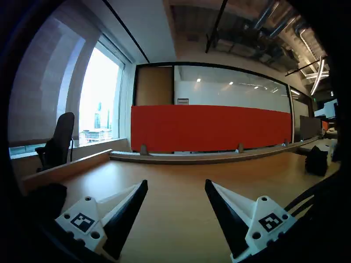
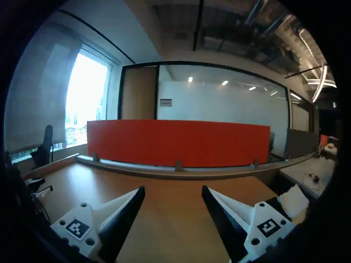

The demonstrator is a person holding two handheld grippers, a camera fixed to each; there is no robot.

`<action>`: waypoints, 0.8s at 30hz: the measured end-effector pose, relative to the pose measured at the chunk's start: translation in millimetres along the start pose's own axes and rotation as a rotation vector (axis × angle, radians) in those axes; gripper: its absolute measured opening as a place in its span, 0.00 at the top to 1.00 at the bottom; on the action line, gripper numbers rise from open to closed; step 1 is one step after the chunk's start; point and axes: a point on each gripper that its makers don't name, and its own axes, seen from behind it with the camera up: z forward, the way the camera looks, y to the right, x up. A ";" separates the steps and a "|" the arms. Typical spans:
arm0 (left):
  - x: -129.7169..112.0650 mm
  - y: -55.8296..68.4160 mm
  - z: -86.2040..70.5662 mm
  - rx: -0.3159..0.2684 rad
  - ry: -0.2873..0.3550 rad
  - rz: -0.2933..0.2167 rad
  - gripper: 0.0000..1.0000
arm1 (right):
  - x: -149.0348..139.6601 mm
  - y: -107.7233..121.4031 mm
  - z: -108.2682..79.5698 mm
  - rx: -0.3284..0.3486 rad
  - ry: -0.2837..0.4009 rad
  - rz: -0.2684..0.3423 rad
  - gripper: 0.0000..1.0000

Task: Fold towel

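Note:
In the left gripper view my left gripper [image 1: 175, 181] stands open above a bare wooden table [image 1: 175, 219], with nothing between its fingers. My right gripper [image 2: 172, 188] is open too, level over the same kind of wooden top [image 2: 171, 228], and holds nothing. A crumpled white cloth [image 2: 293, 200], which may be the towel, lies at the far right of the right gripper view, beside the right finger and apart from it.
A red divider panel [image 1: 210, 128] runs along the table's far edge. A black office chair [image 1: 57, 147] stands by the window on the left. A black object [image 1: 316, 160] sits at the table's right end. A small black-and-white device [image 2: 37, 184] lies at the left.

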 end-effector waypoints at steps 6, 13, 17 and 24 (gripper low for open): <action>-5.5 1.3 0.1 0.000 0.001 0.009 0.03 | 0.2 4.8 -0.5 -0.006 0.006 0.016 0.00; -11.3 -1.1 0.0 0.007 -0.007 0.008 0.03 | -0.7 8.6 0.8 -0.007 0.007 0.026 0.00; -12.1 -1.3 1.5 0.007 -0.006 0.009 0.03 | -1.8 9.9 1.3 -0.008 0.006 0.023 0.00; -12.2 -1.7 1.0 0.007 -0.003 0.010 0.03 | -2.7 12.0 0.4 -0.012 0.006 0.019 0.00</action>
